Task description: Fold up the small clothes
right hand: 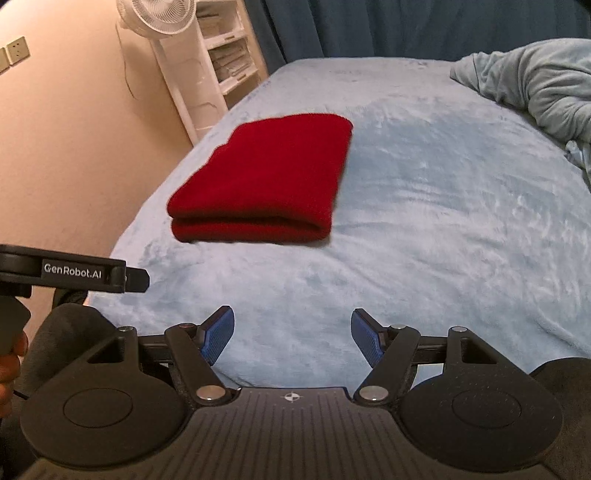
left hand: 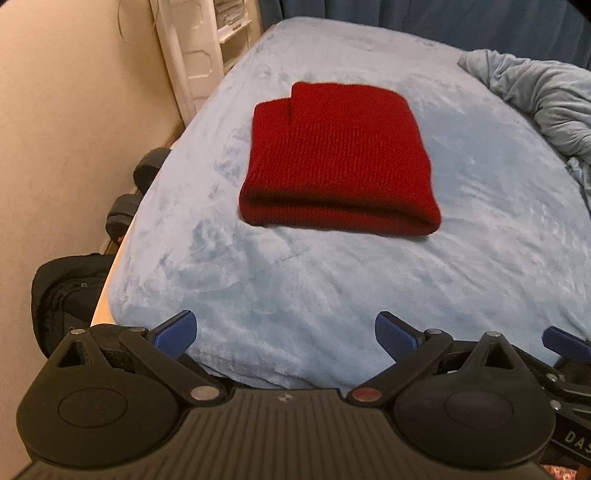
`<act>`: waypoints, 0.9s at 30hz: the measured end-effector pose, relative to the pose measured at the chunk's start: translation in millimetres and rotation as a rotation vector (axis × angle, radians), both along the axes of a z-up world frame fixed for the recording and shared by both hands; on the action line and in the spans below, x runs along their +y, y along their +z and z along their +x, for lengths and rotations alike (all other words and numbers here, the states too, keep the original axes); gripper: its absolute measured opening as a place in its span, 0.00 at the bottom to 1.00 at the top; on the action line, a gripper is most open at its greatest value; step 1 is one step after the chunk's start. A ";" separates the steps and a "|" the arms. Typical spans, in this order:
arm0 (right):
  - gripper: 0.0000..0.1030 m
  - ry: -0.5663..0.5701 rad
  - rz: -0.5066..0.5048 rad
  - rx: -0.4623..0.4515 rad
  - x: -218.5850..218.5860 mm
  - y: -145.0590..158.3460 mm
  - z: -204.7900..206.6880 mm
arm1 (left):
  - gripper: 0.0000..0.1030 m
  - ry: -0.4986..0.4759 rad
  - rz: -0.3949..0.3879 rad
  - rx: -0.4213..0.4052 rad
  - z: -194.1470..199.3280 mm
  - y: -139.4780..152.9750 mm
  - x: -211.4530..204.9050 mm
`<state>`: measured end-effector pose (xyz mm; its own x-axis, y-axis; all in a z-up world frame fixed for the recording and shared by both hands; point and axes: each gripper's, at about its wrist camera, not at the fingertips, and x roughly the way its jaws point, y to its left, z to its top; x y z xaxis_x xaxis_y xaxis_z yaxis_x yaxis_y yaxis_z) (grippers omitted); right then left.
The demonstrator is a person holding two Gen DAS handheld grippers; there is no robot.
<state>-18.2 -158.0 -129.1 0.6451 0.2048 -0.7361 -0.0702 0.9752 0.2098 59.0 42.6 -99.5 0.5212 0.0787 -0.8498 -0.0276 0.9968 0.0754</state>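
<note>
Left gripper (left hand: 286, 334), right gripper (right hand: 292, 334) jaws spread; folded red garment (left hand: 338, 158) lies well ahead.

pale blue plush bedcover (right hand: 424, 206) — rumpled blue duvet (right hand: 535, 85) far right, white fan (right hand: 162, 18), dark curtain (right hand: 406, 26) behind

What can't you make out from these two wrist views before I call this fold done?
- Red knit garment: its underside and inner layers are hidden by its own fold in both views; its edges are motion-blurred in the right wrist view.
- What kind of garment it is: cannot tell.
- Crumpled blue blanket: cut off by the right edge in both views.
- Dark objects beside the bed: partly hidden by the bed's edge.
</note>
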 end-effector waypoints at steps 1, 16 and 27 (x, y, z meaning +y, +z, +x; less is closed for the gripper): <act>0.70 -0.005 0.005 0.010 -2.8 -2.9 3.1 | 1.00 0.005 -0.005 0.009 4.8 -2.5 0.2; 0.79 -0.109 0.188 0.107 -76.3 -26.4 111.2 | 1.00 0.180 -0.268 0.058 116.2 -21.9 17.1; 0.83 -0.148 0.347 0.163 -129.4 -36.9 315.5 | 1.00 0.418 -0.442 0.156 180.7 -76.6 56.9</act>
